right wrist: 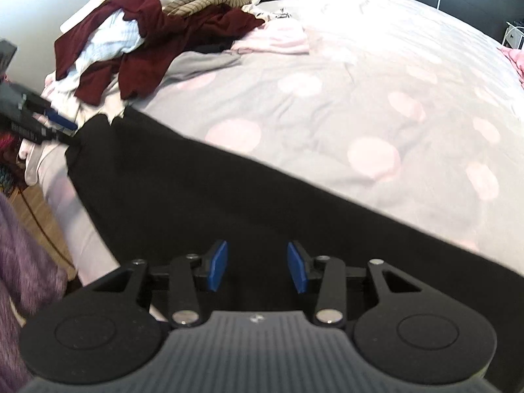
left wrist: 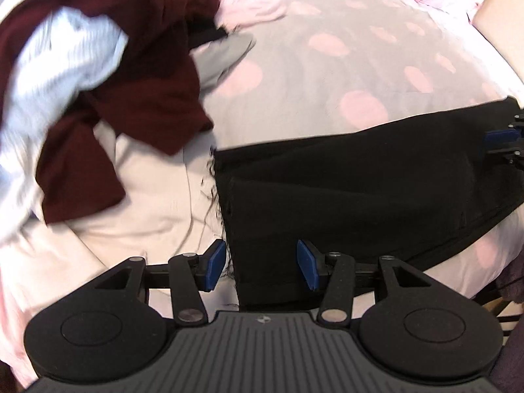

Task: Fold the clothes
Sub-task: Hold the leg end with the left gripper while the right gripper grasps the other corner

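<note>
A black garment [left wrist: 360,180] lies flat along the near edge of the bed, its frayed edge toward the left. My left gripper [left wrist: 262,267] is open over that frayed end; the cloth lies between and below the blue pads without being pinched. In the right wrist view the same black garment [right wrist: 196,203] stretches diagonally, and my right gripper [right wrist: 258,268] hangs open above its other end. The right gripper [left wrist: 504,140] shows at the far right edge of the left wrist view. The left gripper [right wrist: 55,124] shows at the left of the right wrist view.
The bed cover [left wrist: 327,49] is grey with pink dots. A heap of clothes sits at the left: a maroon garment [left wrist: 147,82], a light blue striped one [left wrist: 59,65], and a beige one [left wrist: 147,203] underneath. A purple cloth [right wrist: 19,245] hangs beside the bed over wooden floor [right wrist: 39,203].
</note>
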Action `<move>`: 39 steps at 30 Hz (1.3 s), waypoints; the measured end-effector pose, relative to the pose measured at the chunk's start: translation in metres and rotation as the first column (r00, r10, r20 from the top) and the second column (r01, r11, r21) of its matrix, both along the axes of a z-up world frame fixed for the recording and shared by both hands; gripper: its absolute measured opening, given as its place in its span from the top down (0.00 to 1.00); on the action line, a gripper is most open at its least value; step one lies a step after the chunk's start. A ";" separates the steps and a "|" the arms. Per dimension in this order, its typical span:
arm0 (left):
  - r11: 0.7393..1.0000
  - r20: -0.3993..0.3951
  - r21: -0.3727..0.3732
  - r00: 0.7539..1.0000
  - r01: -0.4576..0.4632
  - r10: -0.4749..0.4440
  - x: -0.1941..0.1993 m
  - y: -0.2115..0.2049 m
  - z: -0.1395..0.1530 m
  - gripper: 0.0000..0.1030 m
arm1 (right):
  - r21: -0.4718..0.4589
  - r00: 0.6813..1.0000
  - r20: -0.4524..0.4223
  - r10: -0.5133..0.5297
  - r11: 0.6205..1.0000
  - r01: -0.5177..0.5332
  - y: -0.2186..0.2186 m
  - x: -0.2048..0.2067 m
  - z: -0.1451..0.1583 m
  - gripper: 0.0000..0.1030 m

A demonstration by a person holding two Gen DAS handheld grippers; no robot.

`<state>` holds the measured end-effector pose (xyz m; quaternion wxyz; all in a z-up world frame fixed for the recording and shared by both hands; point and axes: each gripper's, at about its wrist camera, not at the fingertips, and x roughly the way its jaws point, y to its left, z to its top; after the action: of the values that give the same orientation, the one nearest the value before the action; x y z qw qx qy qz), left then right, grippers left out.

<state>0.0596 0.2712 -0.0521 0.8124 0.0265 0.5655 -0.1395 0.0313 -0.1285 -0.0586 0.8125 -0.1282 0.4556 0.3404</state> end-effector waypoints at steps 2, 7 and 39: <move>0.997 -0.012 -0.069 1.000 -0.018 0.018 -0.001 0.008 -0.004 0.59 | 0.006 1.000 0.013 0.029 1.000 -0.029 0.014 0.005 0.004 0.55; 0.993 -0.046 -0.109 0.998 0.035 -0.040 -0.008 0.011 -0.006 0.89 | 0.016 0.986 0.057 0.154 0.988 -0.155 0.051 0.026 0.013 0.52; 0.997 -0.131 -0.004 0.988 0.079 -0.079 -0.041 0.007 -0.025 0.94 | 0.004 0.851 0.088 0.518 0.854 -0.521 0.246 0.048 -0.005 0.95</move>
<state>0.0183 0.2787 -0.0766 0.7674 0.0402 0.6161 -0.1728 0.0793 0.1177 -0.0637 0.7103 -0.2495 0.3650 0.5477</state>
